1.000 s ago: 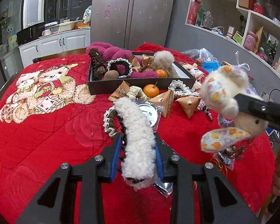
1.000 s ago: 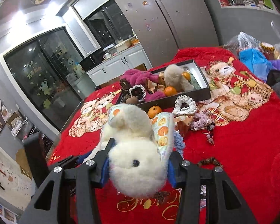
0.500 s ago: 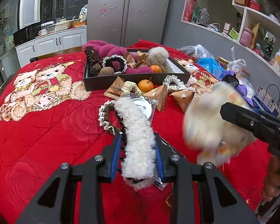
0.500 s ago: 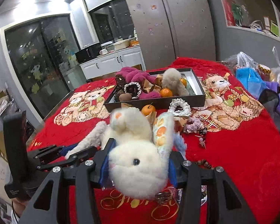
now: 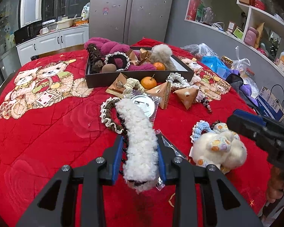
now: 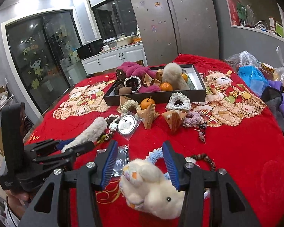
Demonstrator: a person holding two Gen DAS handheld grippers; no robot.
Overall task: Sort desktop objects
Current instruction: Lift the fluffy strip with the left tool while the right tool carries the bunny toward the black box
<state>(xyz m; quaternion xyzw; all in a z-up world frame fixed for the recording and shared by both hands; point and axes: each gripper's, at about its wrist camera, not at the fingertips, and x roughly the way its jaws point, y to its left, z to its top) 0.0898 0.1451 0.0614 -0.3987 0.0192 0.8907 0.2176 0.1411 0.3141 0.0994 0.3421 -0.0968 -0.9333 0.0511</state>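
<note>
Left hand-held gripper (image 5: 140, 160) clamps its blue pads on the fluffy white hair clip (image 5: 138, 138), near the front of the red tabletop (image 5: 47, 132). Right hand-held gripper (image 6: 140, 164) is narrowing its jaws around the plush rabbit (image 6: 153, 185), with gaps showing at both pads. The black tray (image 5: 138, 75) sits far back.

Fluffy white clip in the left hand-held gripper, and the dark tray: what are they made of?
Fluffy white clip: looks like curly fleece or faux-wool cover, matte, nubby pile; dark teeth along its edge suggest plastic underneath. Dark tray: probably cardboard, judging by thin straight walls, a matte dark outside and a paler inside.
</note>
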